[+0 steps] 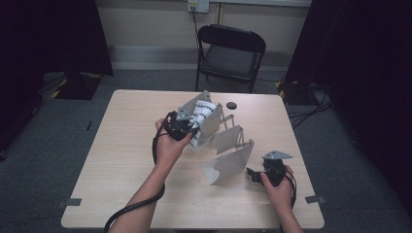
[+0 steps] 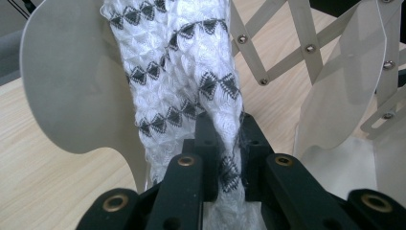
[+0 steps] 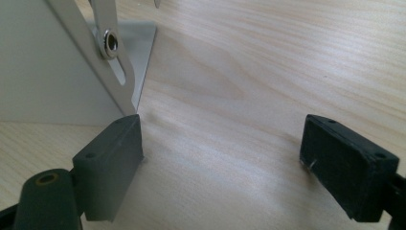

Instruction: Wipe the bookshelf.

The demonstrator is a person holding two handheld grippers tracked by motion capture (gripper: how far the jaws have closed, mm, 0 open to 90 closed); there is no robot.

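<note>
A grey metal folding rack (image 1: 228,150) with several curved plates joined by scissor bars stands on the table. A white cloth with black diamond patterns (image 1: 201,114) (image 2: 186,72) hangs between its far plates. My left gripper (image 1: 187,127) (image 2: 225,132) is shut on the cloth, its black jaws pinching the fabric just above the table. My right gripper (image 1: 251,174) (image 3: 222,158) rests low on the table beside the rack's nearest plate (image 3: 57,72). Its jaws stand wide apart with bare wood between them, and the left pad (image 3: 112,153) sits right at the plate's corner.
The light wooden table (image 1: 121,145) has a small black round thing (image 1: 231,105) near its far edge. A black folding chair (image 1: 228,53) stands behind the table. Dark curtains hang at both sides. Black cables trail from both grippers.
</note>
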